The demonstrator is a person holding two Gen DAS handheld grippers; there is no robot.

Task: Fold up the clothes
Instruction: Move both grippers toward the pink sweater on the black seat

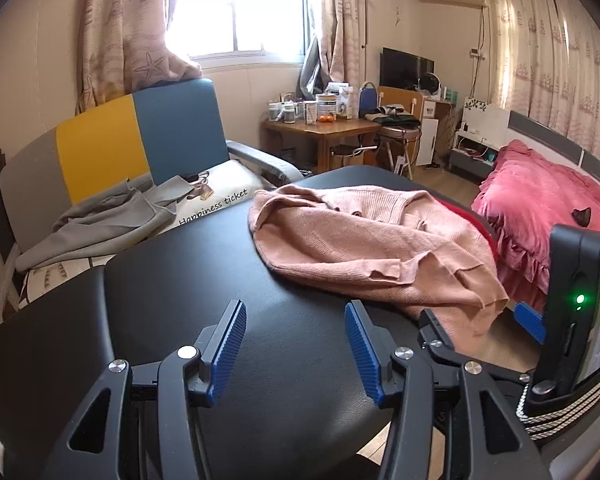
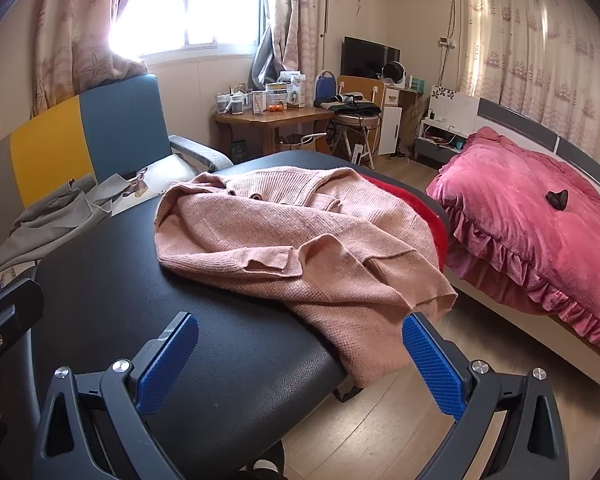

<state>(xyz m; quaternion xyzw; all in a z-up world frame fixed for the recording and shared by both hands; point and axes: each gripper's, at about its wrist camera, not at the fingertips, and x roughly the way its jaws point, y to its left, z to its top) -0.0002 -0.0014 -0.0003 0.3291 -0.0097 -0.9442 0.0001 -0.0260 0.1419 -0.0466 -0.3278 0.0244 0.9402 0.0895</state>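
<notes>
— Where did the pink sweater [image 2: 292, 236] lie?

— It was spread in a rumpled heap on the far right part of the black worktop [image 2: 148, 280], its near hem drooping over the worktop's right edge toward the floor. A red garment [image 2: 412, 196] showed from under its far side. Its long axis seemed to run from the near right corner away toward the far left.

— And which hand-held gripper was nearer to it?

— The right hand-held gripper [image 2: 300, 360]. It stood with jaws wide and nothing between them, and the hanging hem lay just ahead, close by its right finger. The left hand-held gripper [image 1: 296, 348] was likewise spread and empty, over bare worktop, with the sweater ahead and off to its right.

— So the next reach?

— Likely it fell to the right one for the hem; the left would have had to cross rightward. Beyond lay a bed [image 2: 532, 216] and a chair [image 1: 140, 140] with grey cloth [image 1: 100, 220].
</notes>
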